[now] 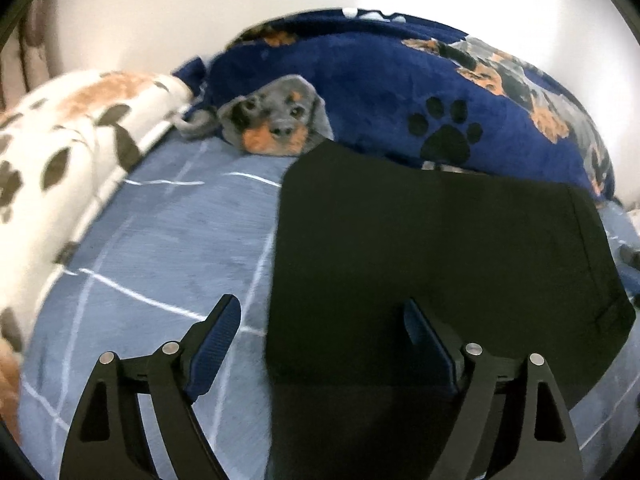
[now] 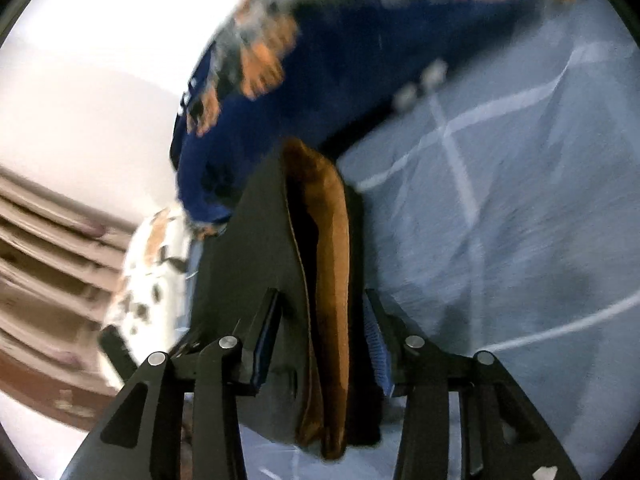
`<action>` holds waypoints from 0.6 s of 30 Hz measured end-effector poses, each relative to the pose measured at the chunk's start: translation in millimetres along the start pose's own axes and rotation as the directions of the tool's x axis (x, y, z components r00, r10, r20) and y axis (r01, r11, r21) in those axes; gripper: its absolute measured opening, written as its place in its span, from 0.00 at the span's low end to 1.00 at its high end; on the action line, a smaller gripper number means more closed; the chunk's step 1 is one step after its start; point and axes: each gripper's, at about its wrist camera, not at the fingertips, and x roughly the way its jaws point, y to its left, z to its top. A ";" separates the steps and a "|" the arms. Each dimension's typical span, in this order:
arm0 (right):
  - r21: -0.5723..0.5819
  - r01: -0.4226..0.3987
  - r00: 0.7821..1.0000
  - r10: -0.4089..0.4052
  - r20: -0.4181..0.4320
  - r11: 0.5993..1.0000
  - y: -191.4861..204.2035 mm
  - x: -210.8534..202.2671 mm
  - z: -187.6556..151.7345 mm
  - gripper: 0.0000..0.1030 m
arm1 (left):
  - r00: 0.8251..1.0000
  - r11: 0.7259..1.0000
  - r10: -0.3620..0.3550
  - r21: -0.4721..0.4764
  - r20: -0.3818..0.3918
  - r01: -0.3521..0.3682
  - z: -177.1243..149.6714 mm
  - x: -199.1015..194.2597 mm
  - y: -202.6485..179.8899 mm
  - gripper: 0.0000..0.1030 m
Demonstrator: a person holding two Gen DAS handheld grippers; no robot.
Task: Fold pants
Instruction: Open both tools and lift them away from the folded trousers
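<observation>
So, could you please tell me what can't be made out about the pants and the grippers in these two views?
- Left wrist view: the near end of the pants runs past the bottom edge, so their full length is unknown.
- Right wrist view: motion blur smears the blanket; whether the right gripper is pinching the pants is unclear.
- The left gripper stands open; contact with the bedsheet is undeterminable.

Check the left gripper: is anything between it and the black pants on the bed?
Nothing visible. The left gripper hangs open directly over the near left edge of the pants, one finger above the cloth, the other above the blue checked sheet.
</observation>
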 end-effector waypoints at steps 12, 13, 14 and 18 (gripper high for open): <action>-0.266 0.149 0.989 -0.143 0.042 0.952 64.2 -30.1 -71.7 0.48 | 0.992 0.996 0.075 -0.047 0.101 -0.071 -23.6 -64.8 0.0 0.82; -0.262 0.147 0.989 -0.144 0.033 0.954 64.3 -29.3 -75.7 0.49 | 0.990 0.997 0.068 -0.055 0.126 -0.061 -26.2 -73.2 0.4 0.82; -0.257 0.147 0.989 -0.146 0.023 0.955 65.0 -28.5 -79.6 0.49 | 0.987 0.997 0.061 -0.062 0.146 -0.052 -28.2 -79.8 0.8 0.82; -0.247 0.141 0.990 -0.141 0.015 0.959 68.6 -31.5 -89.8 0.52 | 0.973 0.995 0.021 -0.103 0.228 0.003 -35.4 -108.0 5.1 0.82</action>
